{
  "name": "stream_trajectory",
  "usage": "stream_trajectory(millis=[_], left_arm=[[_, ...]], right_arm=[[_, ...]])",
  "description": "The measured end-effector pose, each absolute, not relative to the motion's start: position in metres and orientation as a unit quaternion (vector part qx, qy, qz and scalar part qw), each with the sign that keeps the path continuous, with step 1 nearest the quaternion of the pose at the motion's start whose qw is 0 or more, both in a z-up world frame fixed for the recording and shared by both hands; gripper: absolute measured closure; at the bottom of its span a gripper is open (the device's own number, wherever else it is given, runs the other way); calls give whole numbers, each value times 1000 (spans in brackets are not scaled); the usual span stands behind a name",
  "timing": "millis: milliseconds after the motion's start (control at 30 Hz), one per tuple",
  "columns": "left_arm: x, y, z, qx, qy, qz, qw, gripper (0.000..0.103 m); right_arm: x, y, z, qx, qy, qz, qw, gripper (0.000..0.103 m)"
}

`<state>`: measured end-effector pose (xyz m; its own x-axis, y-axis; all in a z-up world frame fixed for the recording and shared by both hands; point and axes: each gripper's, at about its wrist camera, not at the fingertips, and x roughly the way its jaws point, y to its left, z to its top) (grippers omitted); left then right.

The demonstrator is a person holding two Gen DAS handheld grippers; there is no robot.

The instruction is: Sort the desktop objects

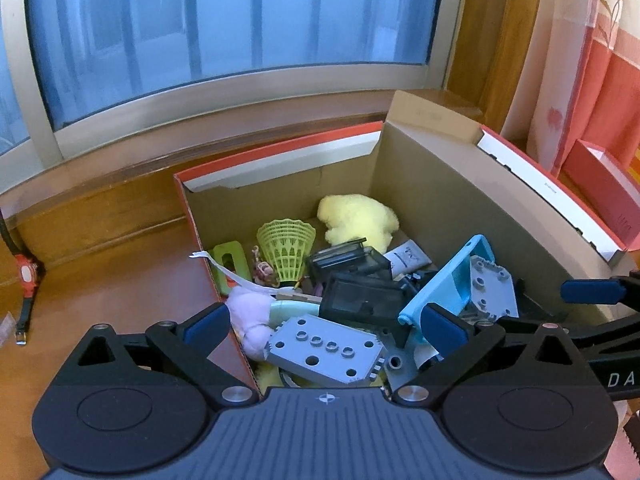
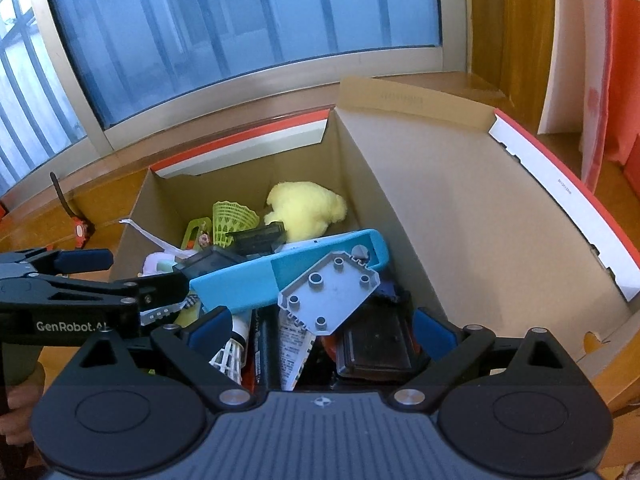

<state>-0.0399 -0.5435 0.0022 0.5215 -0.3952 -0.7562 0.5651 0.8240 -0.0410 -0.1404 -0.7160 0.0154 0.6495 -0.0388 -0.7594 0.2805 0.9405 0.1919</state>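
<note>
box: cardboard box sitting on the wooden desk under the window, flaps standing open, holding the whole jumble
left gripper: left gripper hovering over the box's near left corner, jaws standing wide, nothing between the pads
right gripper: right gripper hanging over the box's near right side, jaws spread wide, gripping nothing
blue case: light blue case lying tilted across the top of the box pile, blocking what is under it
grey plates: one studded grey plate leaning on the blue case; another grey plate lying at the box's near edge
far end of box: yellow plush sitting in the back corner, green shuttlecock standing just beside it
middle of box: dark smoked plastic cases crowding the centre
near left of box: pink plush pressing against the wall
outside box: orange-black strap lying on the desk, left of it
</note>
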Motion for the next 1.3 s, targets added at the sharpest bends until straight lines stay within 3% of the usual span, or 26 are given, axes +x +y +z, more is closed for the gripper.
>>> stream_trajectory(millis=[1300], left_arm=[[-47,-547,-16,141,426,-265,853,0]], right_arm=[[-143,-710,0,145,428,-83,888,5]])
